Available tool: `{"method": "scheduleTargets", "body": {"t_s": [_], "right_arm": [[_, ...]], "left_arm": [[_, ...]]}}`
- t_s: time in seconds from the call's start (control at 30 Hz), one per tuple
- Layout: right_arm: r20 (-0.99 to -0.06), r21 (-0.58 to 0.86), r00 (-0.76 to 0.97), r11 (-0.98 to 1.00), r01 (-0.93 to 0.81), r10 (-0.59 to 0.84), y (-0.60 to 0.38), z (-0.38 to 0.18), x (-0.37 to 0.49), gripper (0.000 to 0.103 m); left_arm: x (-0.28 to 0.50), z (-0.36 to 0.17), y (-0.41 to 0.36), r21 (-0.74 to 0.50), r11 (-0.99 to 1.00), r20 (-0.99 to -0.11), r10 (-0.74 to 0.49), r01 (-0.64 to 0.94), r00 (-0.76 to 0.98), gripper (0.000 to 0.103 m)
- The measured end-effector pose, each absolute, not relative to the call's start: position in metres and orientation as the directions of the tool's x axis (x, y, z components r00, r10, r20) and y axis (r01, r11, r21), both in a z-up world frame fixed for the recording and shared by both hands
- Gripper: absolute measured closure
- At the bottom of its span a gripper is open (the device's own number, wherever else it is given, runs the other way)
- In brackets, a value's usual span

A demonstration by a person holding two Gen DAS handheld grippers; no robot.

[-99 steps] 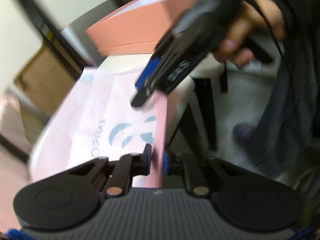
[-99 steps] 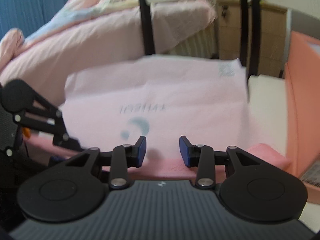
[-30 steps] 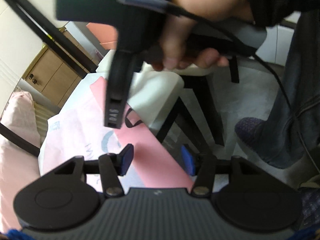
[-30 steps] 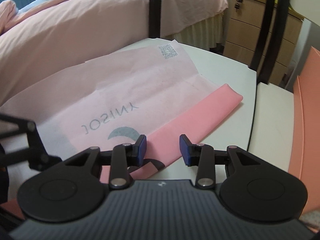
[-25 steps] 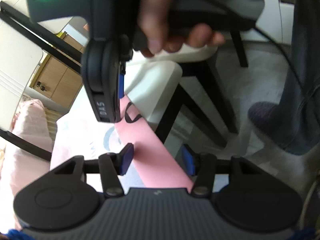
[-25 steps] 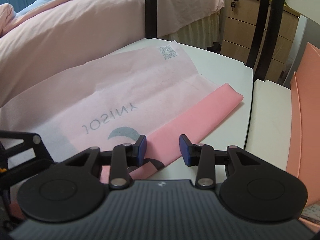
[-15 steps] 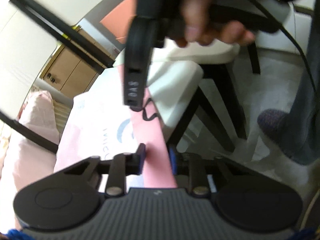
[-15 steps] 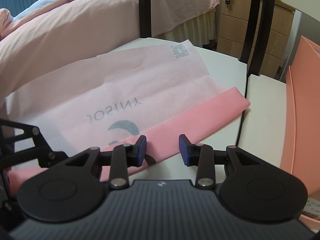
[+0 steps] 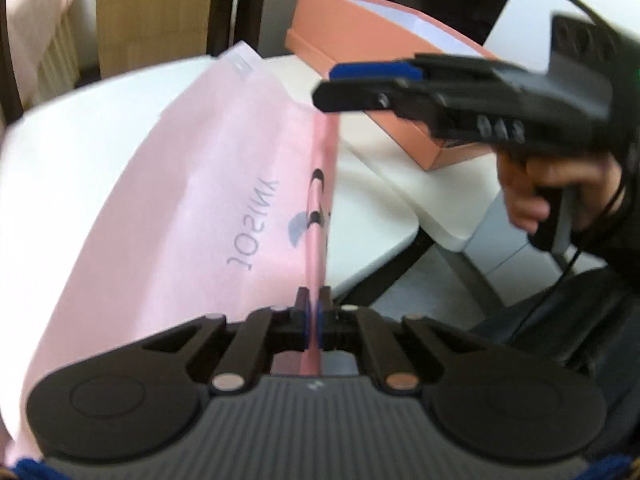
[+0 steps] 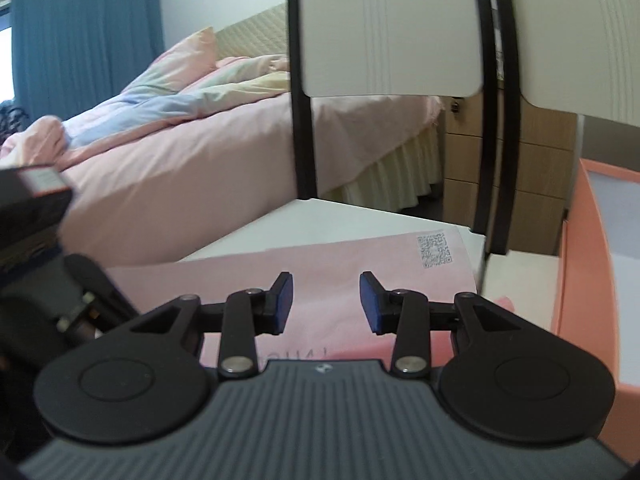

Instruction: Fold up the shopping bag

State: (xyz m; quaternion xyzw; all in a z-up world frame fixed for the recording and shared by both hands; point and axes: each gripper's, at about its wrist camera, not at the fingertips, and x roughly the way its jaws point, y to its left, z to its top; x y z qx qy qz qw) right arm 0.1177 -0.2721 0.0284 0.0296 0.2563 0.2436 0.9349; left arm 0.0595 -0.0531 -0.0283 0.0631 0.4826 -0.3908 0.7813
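Observation:
The pale pink shopping bag (image 9: pixel 200 184) lies flat on a white table (image 9: pixel 72 152), its grey print reading backwards. A darker pink folded band (image 9: pixel 320 216) runs along its right edge. My left gripper (image 9: pixel 313 312) is shut on the near end of that band. The right gripper (image 9: pixel 360 88), held by a hand (image 9: pixel 548 184), hovers over the band's far end in the left wrist view. In its own view the right gripper (image 10: pixel 326 300) stands open above the bag (image 10: pixel 360 260), nothing between its fingers.
An orange box (image 9: pixel 384 64) with a white inside sits at the table's far right; its wall (image 10: pixel 580 280) is close to the right gripper. Black chair bars (image 10: pixel 304 120), a pink bed (image 10: pixel 180 152) and a wooden dresser (image 10: pixel 536 192) stand beyond the table. Floor lies past the table's right edge.
My left gripper went from open around the pink band to shut on it. The right gripper lifted and tilted up, staying open, so the bag sits lower in its view.

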Motion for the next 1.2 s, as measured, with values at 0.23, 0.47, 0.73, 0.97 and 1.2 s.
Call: {"method": "scheduleTargets", "body": {"t_s": [0.23,0.47,0.73,0.97,1.2], "right_arm": [[-0.545,0.109,0.672,0.837,-0.536,0.501,-0.241,0.001,0.129,0.064],[-0.578,0.115,0.638,0.825,-0.553,0.508,-0.224,-0.014,0.149,0.064],[-0.609,0.084,0.634,0.833,-0.546,0.477,-0.216,-0.030,0.149,0.064],[-0.644,0.098,0.620,0.851,-0.515,0.449,-0.224,-0.027,0.139,0.065],[-0.690,0.102,0.593,0.867,-0.489,0.415,-0.232,-0.020,0.124,0.065]], "left_arm": [[0.078,-0.028,-0.049,-0.287,0.681,-0.831,-0.527,0.674,0.178,0.099],[0.072,-0.028,-0.048,-0.185,0.689,-0.844,-0.477,0.700,0.247,0.081],[0.039,-0.010,-0.060,0.035,0.684,-0.806,-0.411,0.728,0.425,0.062],[-0.016,-0.009,-0.082,0.231,0.558,-0.742,-0.429,0.797,0.515,0.052],[-0.053,-0.041,-0.109,0.494,0.442,-0.702,-0.305,0.749,0.643,0.052]]}}
